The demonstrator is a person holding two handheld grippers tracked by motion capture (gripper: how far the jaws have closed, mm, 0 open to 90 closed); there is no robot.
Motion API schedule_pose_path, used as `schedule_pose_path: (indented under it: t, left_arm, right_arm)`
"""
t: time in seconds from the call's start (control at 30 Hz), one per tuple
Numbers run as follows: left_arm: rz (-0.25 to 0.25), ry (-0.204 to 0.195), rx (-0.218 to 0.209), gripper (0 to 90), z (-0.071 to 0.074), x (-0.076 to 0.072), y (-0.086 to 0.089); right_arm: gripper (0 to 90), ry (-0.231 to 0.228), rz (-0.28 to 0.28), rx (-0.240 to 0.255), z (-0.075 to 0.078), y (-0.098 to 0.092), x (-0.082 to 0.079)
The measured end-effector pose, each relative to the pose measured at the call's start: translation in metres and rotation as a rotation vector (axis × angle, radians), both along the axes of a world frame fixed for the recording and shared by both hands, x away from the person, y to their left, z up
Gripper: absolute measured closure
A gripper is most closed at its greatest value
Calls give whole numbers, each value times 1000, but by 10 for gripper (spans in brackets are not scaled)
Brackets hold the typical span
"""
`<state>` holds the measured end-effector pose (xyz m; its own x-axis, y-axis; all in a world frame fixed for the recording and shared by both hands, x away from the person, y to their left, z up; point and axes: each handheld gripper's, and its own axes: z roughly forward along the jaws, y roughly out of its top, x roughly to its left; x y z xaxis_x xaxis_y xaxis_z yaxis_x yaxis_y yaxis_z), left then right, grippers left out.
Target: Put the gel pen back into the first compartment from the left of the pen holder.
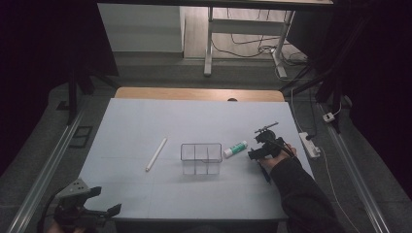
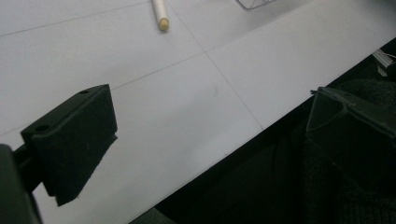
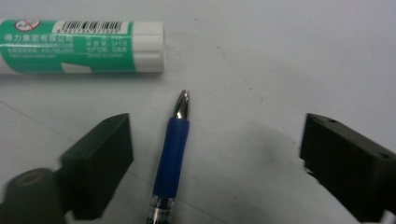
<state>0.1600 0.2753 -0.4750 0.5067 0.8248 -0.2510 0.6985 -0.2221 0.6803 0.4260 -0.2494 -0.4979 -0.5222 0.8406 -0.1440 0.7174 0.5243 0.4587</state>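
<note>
A: While the right gripper (image 3: pixel 212 154) is hovering low over the blue pen (image 3: pixel 171 154), is anything getting sorted yet?

B: Not yet, by my read. Going big to small: the table (image 1: pixel 145 194) is carrying everything, w/ the clear organizer (image 1: pixel 201 158) sitting mid-table and apparently holding nothing. The white stick (image 1: pixel 156 154) is lying well to its left, the glue stick (image 1: pixel 235 149) just beside its right side.

A: And the pen?

B: It's lying flat on the table, tip pointing toward the glue stick, sitting btwn the right jaws. They're standing wide apart, pads not pressing on it, so no grip so far.

A: Left gripper (image 1: pixel 99 206)?

B: It's idling at the near-left table edge, jaws spread, gripping nothing.

A: So what's left?

B: Prob. everything: closing on the pen, lifting it, placing it in the organizer, then the other items.
</note>
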Motion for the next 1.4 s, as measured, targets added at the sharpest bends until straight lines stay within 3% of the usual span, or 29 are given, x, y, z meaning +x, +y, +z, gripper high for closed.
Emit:
schedule_pose_path:
  t: [0.13,0.27,0.53,0.83,1.2,1.4]
  left_arm:
    - [-1,-1,2,22,0,0,0]
    - [-1,-1,4,22,0,0,-1]
    - [-2,-2,6,22,0,0,-1]
    - [-4,-2,8,23,0,0,-1]
    - [-4,-3,9,23,0,0,-1]
    - [-5,-4,9,23,0,0,-1]
  right_arm:
    - [300,12,3,10,1,0,-1]
    - [485,55,17,17,2,1,-1]
    - [736,106,14,42,3,5,-1]
    - [801,126,-44,76,3,4,0]
    - [803,142,-49,112,4,0,0]
    - [803,113,-40,138,11,-2,-3]
